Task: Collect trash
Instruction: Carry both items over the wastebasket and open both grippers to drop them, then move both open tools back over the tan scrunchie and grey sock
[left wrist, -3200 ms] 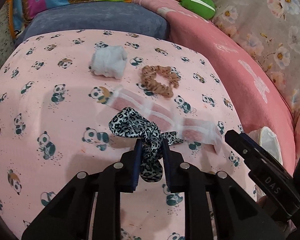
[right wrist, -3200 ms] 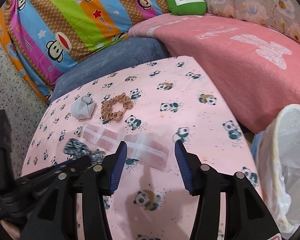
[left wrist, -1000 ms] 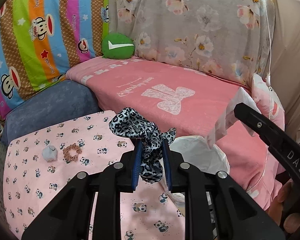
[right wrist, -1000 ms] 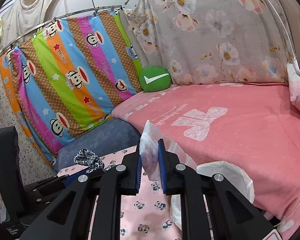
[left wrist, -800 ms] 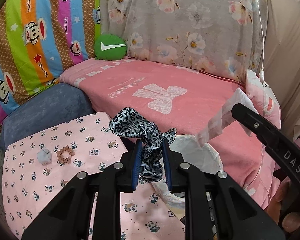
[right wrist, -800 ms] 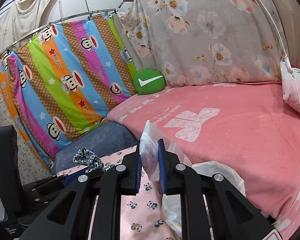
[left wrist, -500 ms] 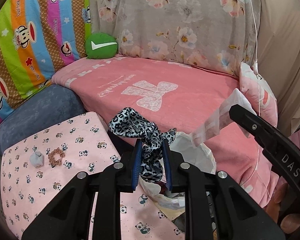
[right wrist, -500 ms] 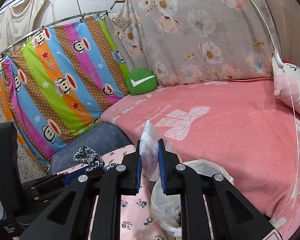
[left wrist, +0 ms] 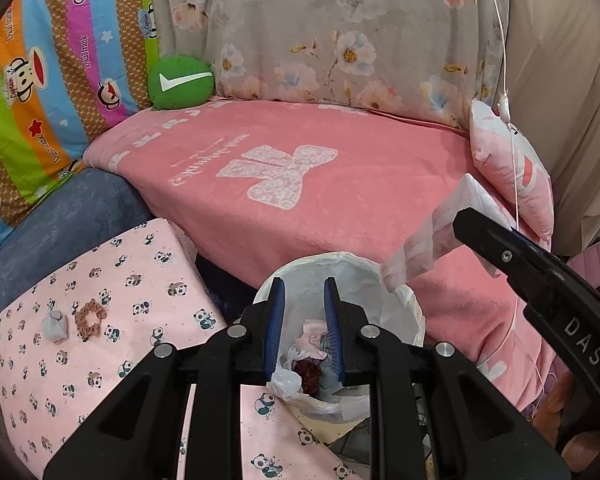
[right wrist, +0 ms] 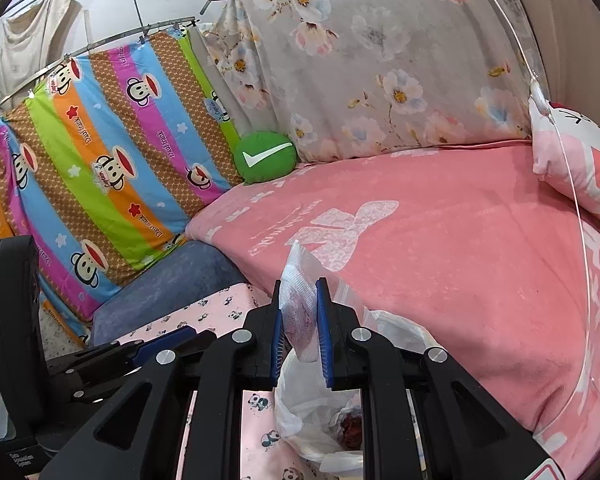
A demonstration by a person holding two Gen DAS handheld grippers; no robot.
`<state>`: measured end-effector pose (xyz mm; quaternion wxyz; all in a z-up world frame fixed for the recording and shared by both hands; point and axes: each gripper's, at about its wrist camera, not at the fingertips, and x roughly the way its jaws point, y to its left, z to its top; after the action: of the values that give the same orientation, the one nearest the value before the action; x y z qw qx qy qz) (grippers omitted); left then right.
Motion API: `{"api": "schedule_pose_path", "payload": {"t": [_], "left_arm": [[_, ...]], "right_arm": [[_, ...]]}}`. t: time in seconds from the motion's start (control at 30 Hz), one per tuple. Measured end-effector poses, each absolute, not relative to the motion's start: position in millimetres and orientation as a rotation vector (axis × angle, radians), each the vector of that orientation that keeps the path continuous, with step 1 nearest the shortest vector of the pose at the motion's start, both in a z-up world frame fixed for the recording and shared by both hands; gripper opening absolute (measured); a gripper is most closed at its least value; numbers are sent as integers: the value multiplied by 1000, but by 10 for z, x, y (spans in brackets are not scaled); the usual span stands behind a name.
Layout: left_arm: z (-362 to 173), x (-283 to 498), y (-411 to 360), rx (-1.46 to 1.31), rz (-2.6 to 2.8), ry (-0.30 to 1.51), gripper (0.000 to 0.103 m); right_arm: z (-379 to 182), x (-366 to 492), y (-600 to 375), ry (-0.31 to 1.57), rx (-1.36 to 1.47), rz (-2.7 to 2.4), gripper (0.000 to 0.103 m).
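My left gripper (left wrist: 303, 284) hangs over the white-lined trash bin (left wrist: 404, 300) with a narrow gap between its blue pads and nothing in it. The leopard-print scrunchie is out of sight. Crumpled pink, white and dark red bits lie in the bin. My right gripper (right wrist: 299, 286) is shut on a clear plastic wrapper (right wrist: 298, 312) with pink inside, held above the bin's (right wrist: 400, 328) near rim. In the left wrist view the wrapper (left wrist: 432, 240) sticks out over the bin's right edge. A grey-white wad (left wrist: 54, 326) and a brown scrunchie (left wrist: 90, 318) lie on the panda sheet (left wrist: 140, 264).
A pink blanket (left wrist: 340, 184) covers the bed behind the bin, with a pink pillow (left wrist: 512, 172) at the right and a green cushion (left wrist: 180, 82) at the back. Striped monkey-print and floral fabrics hang behind. A thin white cord (left wrist: 508, 120) dangles at the right. A hand (left wrist: 572, 412) holds the right gripper.
Both grippers have come over the bin, which has slid towards the middle of the views. The leopard-print scrunchie that my left gripper held half a second ago is gone from between its pads.
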<state>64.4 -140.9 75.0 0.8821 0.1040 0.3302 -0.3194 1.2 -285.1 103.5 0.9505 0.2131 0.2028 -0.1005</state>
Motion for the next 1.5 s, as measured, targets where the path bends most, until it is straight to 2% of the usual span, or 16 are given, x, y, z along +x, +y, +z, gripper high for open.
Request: {"api": "schedule_pose_path", "payload": {"t": [0.1,0.13,0.17,0.23,0.27,0.6,0.87,0.97,1.5], "left_arm": [[715,654,-1444,221,-655,694,21],[697,662,-1451,223,-646,700,31],[676,677,-1451,222,-633,706,51],[650,684,-1428,216,-605,700,75],[643,680,-1410,216,-591,688,78],[562,744,-1270,202,-558,706,78],[553,765,-1110,175,-543,712,78],[556,776,-1055,167,-536,713,78],[407,951,-499,89,-459,753,78]], "right_arm": [[981,35,-2891,425,439,-207,16],[951,58,-2911,434,441,-207,17],[944,60,-2919,435,443,-209,20],[890,92,-2932,449,449,-212,24],[877,99,-2938,452,449,-213,24],[743,155,-2914,470,443,-221,35],[744,181,-2800,478,424,-204,37],[751,191,-2724,477,413,-197,42],[707,360,-2223,527,347,-152,46]]}}
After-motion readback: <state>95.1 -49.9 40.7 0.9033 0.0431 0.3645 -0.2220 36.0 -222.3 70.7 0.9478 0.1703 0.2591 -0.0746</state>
